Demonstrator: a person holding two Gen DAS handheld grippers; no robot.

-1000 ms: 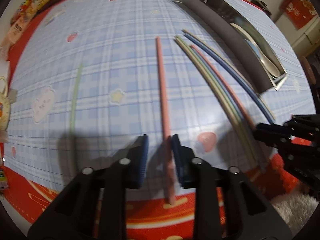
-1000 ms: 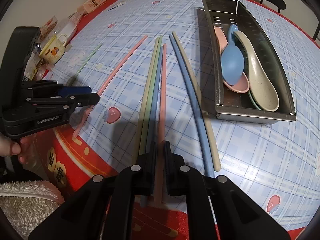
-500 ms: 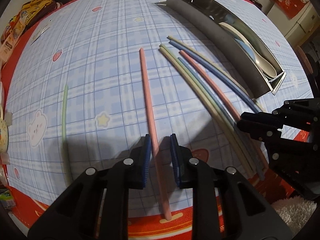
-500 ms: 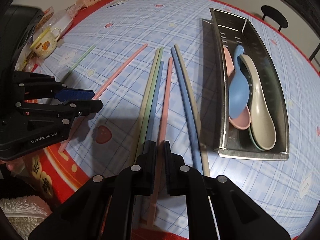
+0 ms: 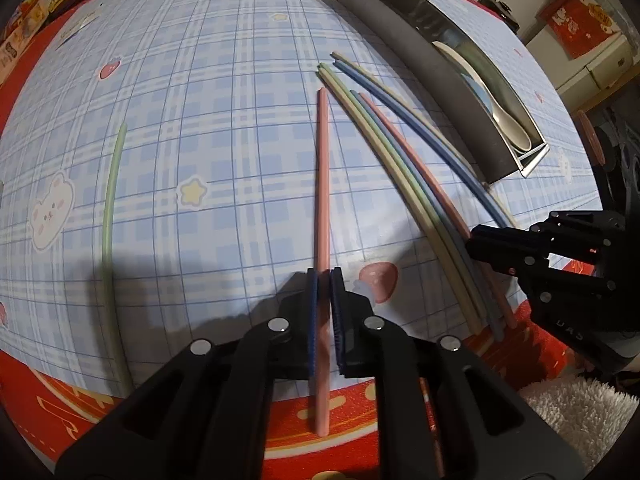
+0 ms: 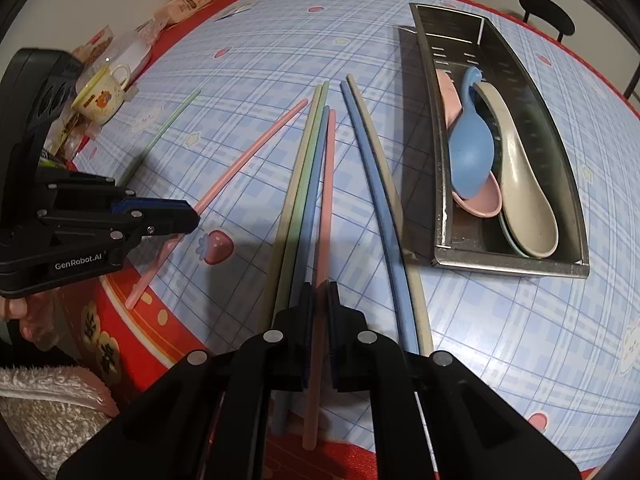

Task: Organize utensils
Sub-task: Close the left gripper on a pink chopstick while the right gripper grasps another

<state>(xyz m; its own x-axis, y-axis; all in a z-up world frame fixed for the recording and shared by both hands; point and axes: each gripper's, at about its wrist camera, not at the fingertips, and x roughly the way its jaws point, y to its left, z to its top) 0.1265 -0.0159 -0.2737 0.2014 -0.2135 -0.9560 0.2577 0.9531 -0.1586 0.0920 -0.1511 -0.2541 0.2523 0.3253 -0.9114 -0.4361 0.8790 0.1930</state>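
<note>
Long steel tray is the landmark, on a blue plaid tablecloth. Inside the tray: blue spoon, pink spoon, beige spoon, stacked at its near end.

Left gripper has its jaws squeezed onto a lone pink chopstick, well left of the tray; the near end of the stick pokes out past the table edge.

Right gripper is clamped on a second pink chopstick, in the bundle left of the tray, touching the blue chopstick, the green one and the beige one.

A blue and beige chopstick pair lies just beside the tray's left wall. A single pale green chopstick lies farthest from the tray.
</note>
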